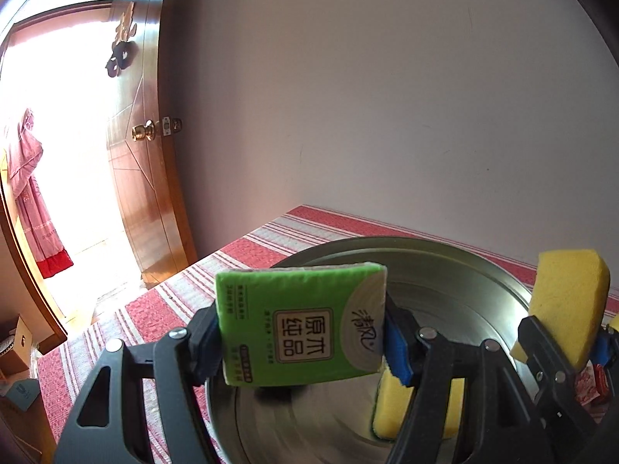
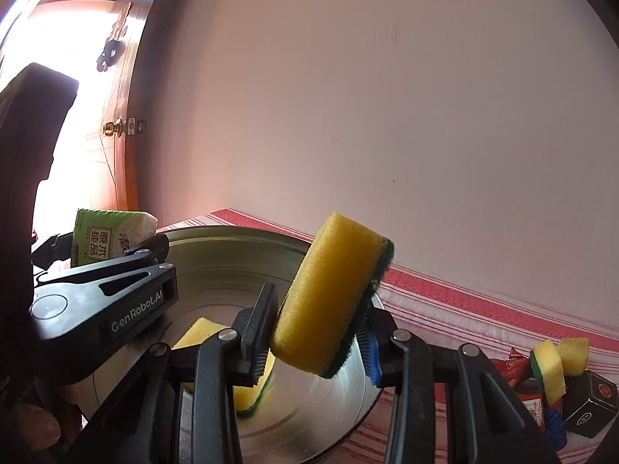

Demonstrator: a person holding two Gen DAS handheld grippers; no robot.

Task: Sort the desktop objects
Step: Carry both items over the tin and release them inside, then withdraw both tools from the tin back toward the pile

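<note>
Left claw (image 1: pixel 301 338) clamps a green tissue pack (image 1: pixel 300 323), right claw (image 2: pixel 315 330) pinches a yellow sponge (image 2: pixel 329 294) (both above the steel basin (image 1: pixel 445 282)).

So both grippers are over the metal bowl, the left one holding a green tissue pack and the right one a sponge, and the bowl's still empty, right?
Not empty: the right wrist view shows a yellow sponge already lying inside the metal bowl. The rest holds: left gripper grips the green tissue pack, right gripper a second sponge.

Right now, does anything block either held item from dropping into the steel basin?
Nothing visible does. The tissue pack and the held sponge both hang over the basin; one sponge already lies inside, leaving room.
</note>
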